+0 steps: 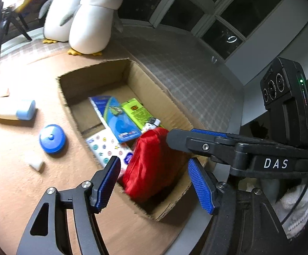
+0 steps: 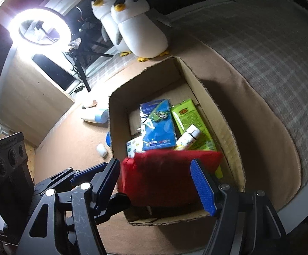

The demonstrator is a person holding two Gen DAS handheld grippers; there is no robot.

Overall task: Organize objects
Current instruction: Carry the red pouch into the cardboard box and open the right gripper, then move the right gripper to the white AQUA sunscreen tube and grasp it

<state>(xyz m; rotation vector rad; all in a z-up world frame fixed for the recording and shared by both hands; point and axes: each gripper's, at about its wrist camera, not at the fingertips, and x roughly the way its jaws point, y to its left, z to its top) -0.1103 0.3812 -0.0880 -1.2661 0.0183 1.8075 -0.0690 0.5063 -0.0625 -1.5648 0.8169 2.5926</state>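
Red pouch (image 1: 154,163) at near end of cardboard box (image 1: 175,108): soft, light, slippery cloth; pinch thick edge. Left hand-held gripper (image 1: 154,182) and right hand-held gripper (image 2: 156,182) both open, holding nothing.

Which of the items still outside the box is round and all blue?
The round blue lid, between the blue-capped white bottle and the small white piece; those two are mostly white.

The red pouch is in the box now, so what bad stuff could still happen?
The red pouch leans on top of other things in the cardboard box, so it might slump and cover them. Both grippers, left and right, hang open close together over the box and could bump each other or its wall. The blue round lid and small white piece outside might get forgotten.
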